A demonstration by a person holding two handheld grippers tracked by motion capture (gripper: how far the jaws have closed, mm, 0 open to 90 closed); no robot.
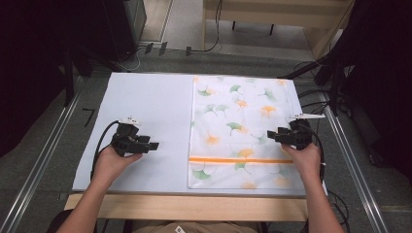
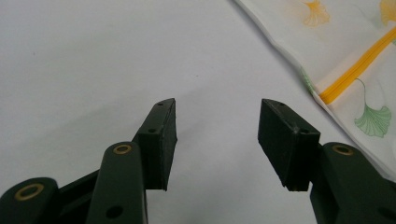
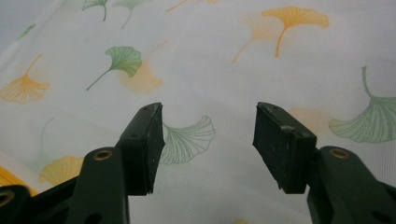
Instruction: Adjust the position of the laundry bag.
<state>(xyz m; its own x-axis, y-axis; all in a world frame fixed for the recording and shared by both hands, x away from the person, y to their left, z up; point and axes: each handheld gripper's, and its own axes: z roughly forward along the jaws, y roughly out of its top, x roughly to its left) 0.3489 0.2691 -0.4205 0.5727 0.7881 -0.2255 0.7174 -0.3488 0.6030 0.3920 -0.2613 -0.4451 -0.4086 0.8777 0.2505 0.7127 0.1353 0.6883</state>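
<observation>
A white cloth (image 1: 240, 131) printed with green and orange ginkgo leaves and an orange stripe lies flat on the right half of the white table (image 1: 145, 107). My left gripper (image 1: 154, 145) hovers over bare table just left of the cloth's left edge, open and empty; its own view has the cloth's edge (image 2: 355, 70) at the upper right. My right gripper (image 1: 270, 135) is over the cloth's right side, pointing left. In the right gripper view the open gripper (image 3: 208, 140) has nothing between its fingers, with the cloth (image 3: 196, 60) beneath.
The table's wooden front edge (image 1: 189, 206) runs along the bottom. Metal rails (image 1: 46, 155) flank the table on both sides. Cables (image 1: 316, 97) lie off the right edge, and dark equipment stands at the far left and far right.
</observation>
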